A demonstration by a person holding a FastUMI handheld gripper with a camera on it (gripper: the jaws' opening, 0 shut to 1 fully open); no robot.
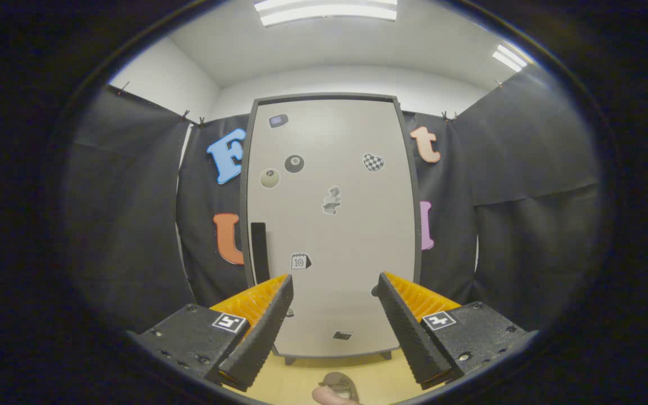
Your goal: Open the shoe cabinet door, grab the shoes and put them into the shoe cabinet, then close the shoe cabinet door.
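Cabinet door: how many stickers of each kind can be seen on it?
Ball stickers: 2
Heart sticker: 1
Other stickers: 4
Total: 7 in full view; two more marks are half hidden by the gripper, whose jaws stand open and empty before the closed cabinet door.

Tall pale cabinet (329, 225) standing upright beyond the parted fingers, door (346, 253) closed and dotted with stickers, dark handle (260, 253) at its left edge, shoe (340, 385) on the floor nearest.

Ridged tongs (335, 284), square markers, screwed black mounts
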